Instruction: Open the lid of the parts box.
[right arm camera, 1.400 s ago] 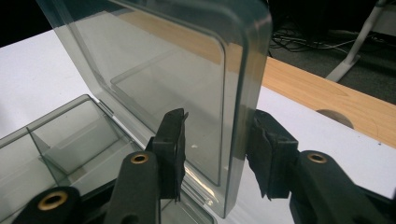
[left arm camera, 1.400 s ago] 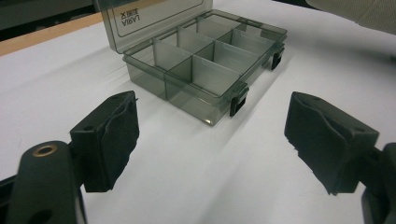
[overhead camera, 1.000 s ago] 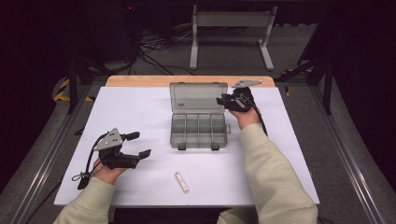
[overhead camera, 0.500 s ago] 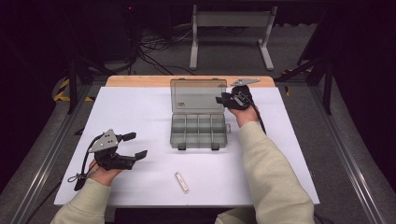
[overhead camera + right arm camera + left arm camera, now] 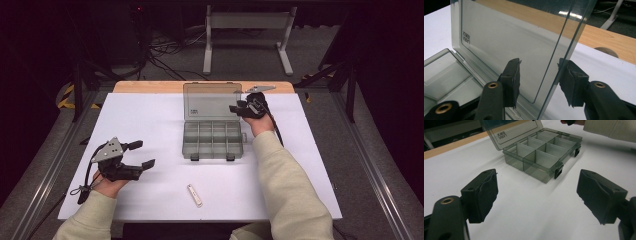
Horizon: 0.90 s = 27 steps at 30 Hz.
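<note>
While the smoky grey, see-through plastic compartment box [image 5: 212, 141] sits near the middle of the white table top [image 5: 150, 115], its hinged clear lid [image 5: 212, 101] stands raised on the far side, leaning back toward the wooden strip [image 5: 150, 86] along the table's far edge. At the lid's right-hand edge is the right gripper [image 5: 236, 108], held in a hand whose cream sleeve [image 5: 287, 190] comes in from the bottom of the high view. In the right gripper view the lid [image 5: 506, 47] stands between the two black jaws of the right gripper [image 5: 539, 82]: its edge runs up through the gap, with daylight on both sides, so the pads do not press on it. These jaws have just been opening and now stand apart around the lid, gripping nothing. Low at the left of the table, well apart from the box, the left gripper [image 5: 141, 154] points to the right with its grey three-cornered plate on top. In the left gripper view the jaws of the left gripper [image 5: 537, 195] are spread wide over bare white table with nothing between them, and beyond them lies the box [image 5: 544, 155], its dividers and two black front latches [image 5: 559, 171] plain to see. Near the table's front edge, between the two forearms, lies a small pale slim stick-shaped object [image 5: 195, 195], touched by neither gripper.
</note>
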Each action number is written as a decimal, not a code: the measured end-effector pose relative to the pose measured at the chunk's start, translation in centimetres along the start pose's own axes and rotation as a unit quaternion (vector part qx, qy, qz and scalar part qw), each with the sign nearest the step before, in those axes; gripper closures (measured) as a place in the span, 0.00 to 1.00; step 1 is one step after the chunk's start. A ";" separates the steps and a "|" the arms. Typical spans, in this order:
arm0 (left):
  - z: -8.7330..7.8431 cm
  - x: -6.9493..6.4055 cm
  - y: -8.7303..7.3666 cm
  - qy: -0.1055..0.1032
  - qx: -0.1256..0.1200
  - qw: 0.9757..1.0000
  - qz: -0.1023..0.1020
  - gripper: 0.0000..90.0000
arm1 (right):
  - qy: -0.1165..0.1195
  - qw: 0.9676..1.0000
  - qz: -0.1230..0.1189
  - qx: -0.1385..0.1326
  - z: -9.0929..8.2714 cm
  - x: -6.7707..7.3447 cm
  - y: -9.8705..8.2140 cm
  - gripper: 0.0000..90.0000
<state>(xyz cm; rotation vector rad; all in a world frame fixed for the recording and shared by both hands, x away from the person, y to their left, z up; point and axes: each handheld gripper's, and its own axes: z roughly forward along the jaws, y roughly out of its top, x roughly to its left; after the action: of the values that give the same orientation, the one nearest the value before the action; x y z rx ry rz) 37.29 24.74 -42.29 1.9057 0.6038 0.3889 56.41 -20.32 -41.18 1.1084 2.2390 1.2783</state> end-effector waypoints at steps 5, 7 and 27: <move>0.0 0.1 0.0 0.001 -0.001 1.000 0.003 0.20 | 0.000 1.000 0.006 0.009 0.3 -0.1 -0.3 0.55; 0.0 0.0 0.0 -0.001 0.000 1.000 0.001 0.20 | 0.000 1.000 0.013 0.014 0.4 -0.1 -0.4 0.54; 0.2 0.1 0.1 -0.001 0.000 1.000 0.002 0.20 | 0.005 0.998 0.036 0.053 1.2 -0.4 -1.4 0.46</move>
<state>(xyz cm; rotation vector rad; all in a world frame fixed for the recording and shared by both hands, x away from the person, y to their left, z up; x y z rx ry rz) 37.46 24.64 -42.29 1.9062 0.5987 0.3884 56.77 -20.30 -43.01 1.2332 2.3174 1.2073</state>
